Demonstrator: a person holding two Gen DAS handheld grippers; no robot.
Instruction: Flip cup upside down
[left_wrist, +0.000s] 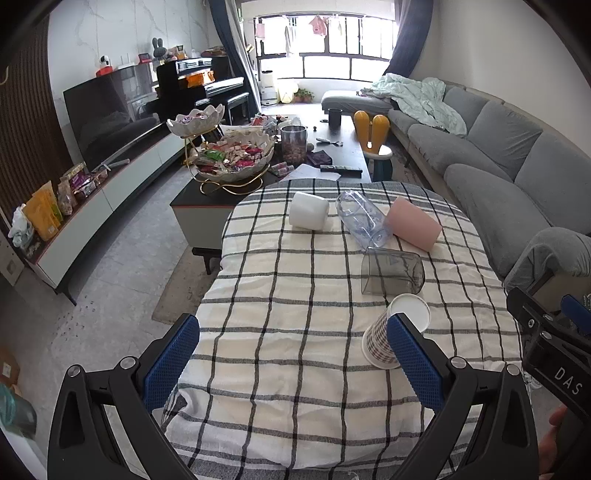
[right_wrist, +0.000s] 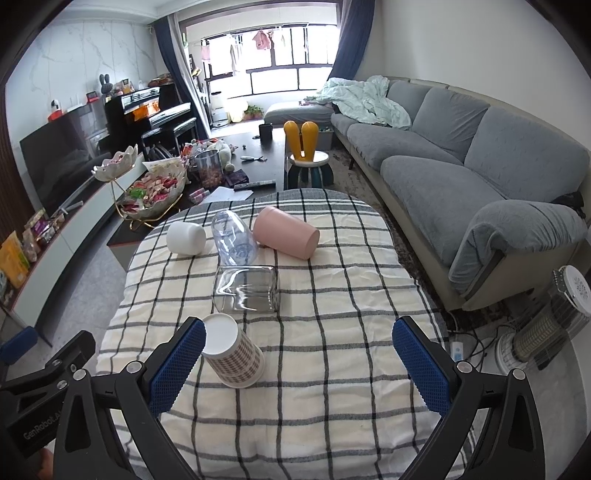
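Observation:
A plaid paper cup (left_wrist: 384, 345) (right_wrist: 234, 356) stands upside down on the checked tablecloth (left_wrist: 288, 280) (right_wrist: 332, 295), white base up. A grey see-through cup (left_wrist: 391, 277) (right_wrist: 246, 290), a clear bluish cup (left_wrist: 360, 218) (right_wrist: 233, 240) and a pink cup (left_wrist: 413, 223) (right_wrist: 286, 232) lie on their sides. A white cup (left_wrist: 308, 214) (right_wrist: 185, 238) also seems to lie on its side. My left gripper (left_wrist: 291, 325) is open and empty; the plaid cup shows just past its right finger. My right gripper (right_wrist: 300, 325) is open and empty, its left finger beside the plaid cup.
A grey sofa (left_wrist: 498, 155) (right_wrist: 461, 177) runs along the right. Behind the table stands a dark coffee table (left_wrist: 340, 147) (right_wrist: 258, 162) with snack bowls (left_wrist: 236, 158) and a jar. A TV (left_wrist: 107, 114) on a low cabinet is at left. A heater (right_wrist: 546, 332) sits on the floor.

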